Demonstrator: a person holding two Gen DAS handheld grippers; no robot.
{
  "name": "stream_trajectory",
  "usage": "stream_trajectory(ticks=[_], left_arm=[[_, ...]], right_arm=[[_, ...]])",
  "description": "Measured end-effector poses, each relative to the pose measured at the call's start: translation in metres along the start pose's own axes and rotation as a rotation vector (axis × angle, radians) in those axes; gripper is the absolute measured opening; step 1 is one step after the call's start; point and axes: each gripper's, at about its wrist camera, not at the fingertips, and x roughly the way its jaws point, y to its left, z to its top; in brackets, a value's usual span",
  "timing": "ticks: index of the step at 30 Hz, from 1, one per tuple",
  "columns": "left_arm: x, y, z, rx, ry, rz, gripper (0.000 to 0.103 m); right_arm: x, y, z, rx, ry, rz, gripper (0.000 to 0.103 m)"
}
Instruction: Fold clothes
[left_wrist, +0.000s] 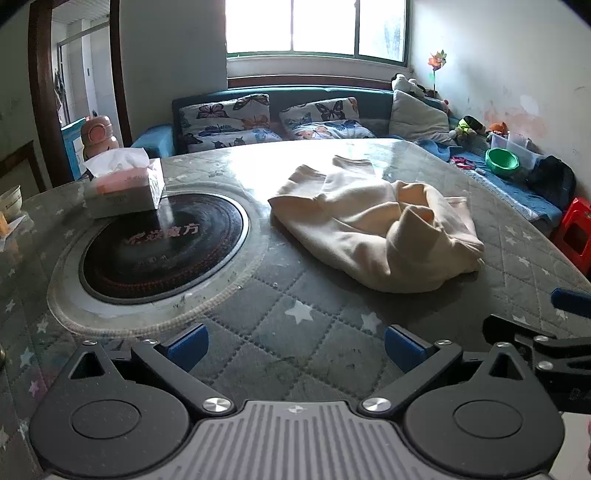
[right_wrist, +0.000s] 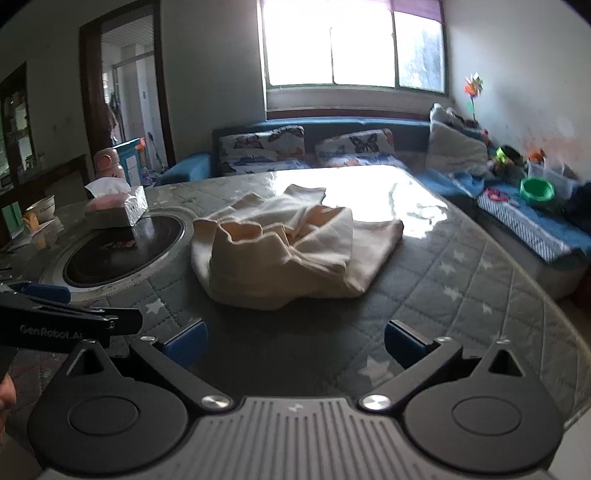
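On the quilted grey star-patterned table (left_wrist: 295, 325), your left gripper (left_wrist: 295, 345) and right gripper (right_wrist: 295, 341) gape wide, empty, short of the crumpled cream cotton garment (left_wrist: 373, 225).

The garment (left_wrist: 376, 229) was cream; the table (left_wrist: 295, 332) grey, quilted, white-starred; the cushions (left_wrist: 229, 122) butterfly-printed; the fingers (left_wrist: 186, 345) blue.

My table (left_wrist: 280, 325) wore a grey quilted cover with white stars under a glossy sheet. A round black cooktop (left_wrist: 162, 247) sat sunk toward its left side. A tissue box (left_wrist: 125, 188) lay on the cooktop's far-left rim, and a crumpled cream garment (left_wrist: 373, 229) lay right of the cooktop, near the middle. A bowl (left_wrist: 10, 201) stood at the left edge.
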Motion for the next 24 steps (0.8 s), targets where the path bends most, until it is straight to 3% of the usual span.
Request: stream_trajectory(ticks=[5,12,24], left_arm=[[-0.003,-0.004,-0.007,-0.004,0.008,-0.006,0.103],[-0.004,-0.007,-0.011,0.001,0.035,-0.002,0.103],[0.0,-0.01,-0.016,0.005,0.067,0.0,0.103]], right_arm=[[-0.001,-0.005,-0.006,0.036,-0.018,0.026,0.103],[-0.003,-0.006,-0.009,0.078,0.04,0.004,0.103],[0.001,-0.006,-0.011,0.091,0.068,0.001,0.103]])
